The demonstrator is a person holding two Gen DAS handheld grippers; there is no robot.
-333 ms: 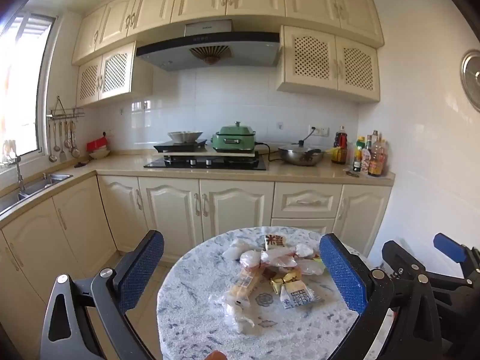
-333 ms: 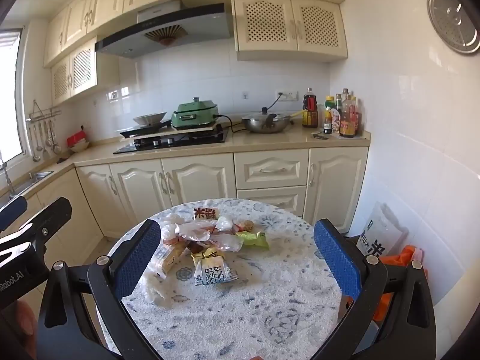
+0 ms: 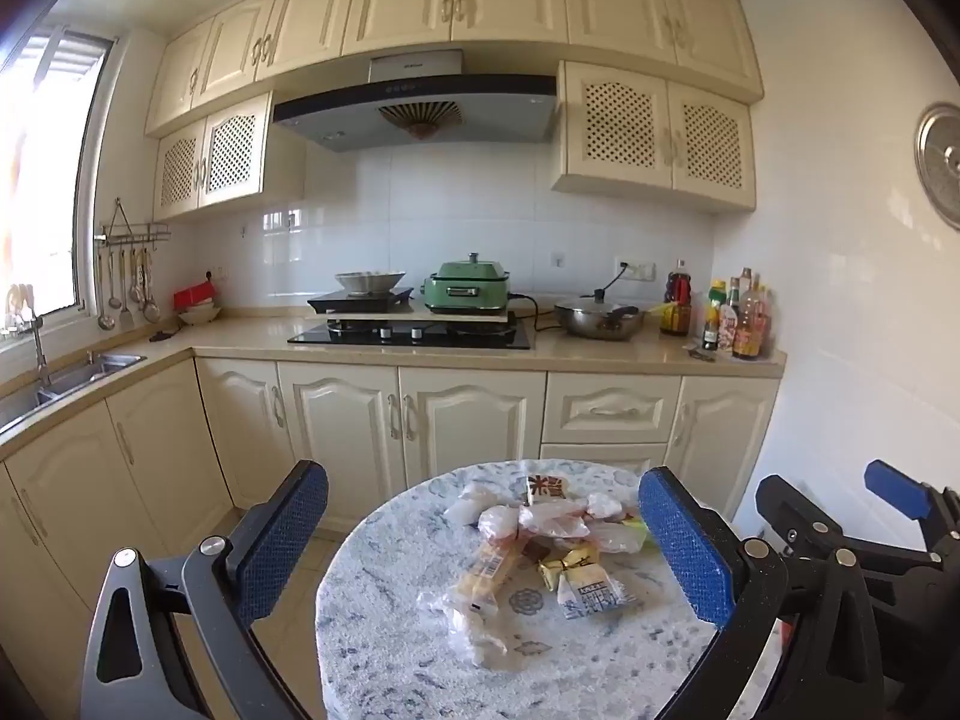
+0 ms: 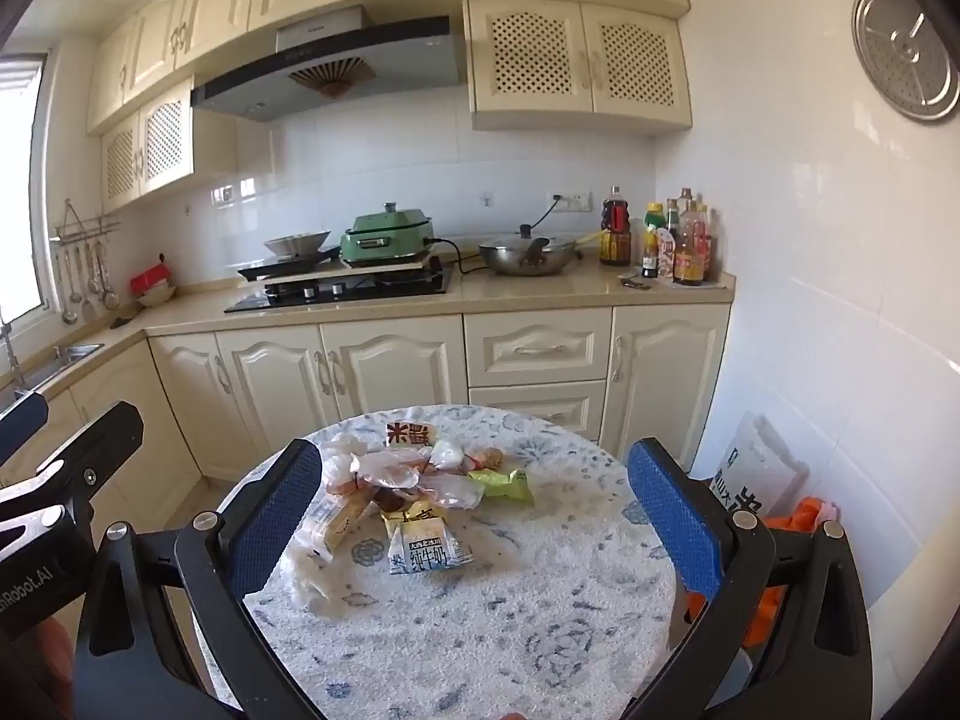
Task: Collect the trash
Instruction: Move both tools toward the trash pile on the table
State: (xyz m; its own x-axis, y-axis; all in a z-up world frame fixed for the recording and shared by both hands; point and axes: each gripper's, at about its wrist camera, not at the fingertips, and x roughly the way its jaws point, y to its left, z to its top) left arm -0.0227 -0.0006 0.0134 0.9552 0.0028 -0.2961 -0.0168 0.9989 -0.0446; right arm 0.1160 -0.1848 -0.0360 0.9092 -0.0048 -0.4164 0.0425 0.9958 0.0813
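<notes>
my left gripper (image 3: pixel 483 546) with its blue textured pads stands spread wide with nothing between the jaws, and my right gripper (image 4: pixel 474 519) is just as wide and empty. both hang above the near side of the round table with a white and blue flowered cloth (image 4: pixel 540 600).

the trash, a heap of crumpled clear and coloured snack wrappers (image 4: pixel 408 486), lies on the far left part of the table; a white milk pouch with dark print (image 4: pixel 427 552) sits at its near edge and a green foil wrapper (image 4: pixel 504 483) at its right edge. neither gripper touches the heap.

against the frames a moment earlier, almost nothing differs: both grippers are as wide as they were, the heap lies in the same place, and the views have barely shifted. in the left view my right gripper shows at the right edge, well apart from the wrappers.
</notes>
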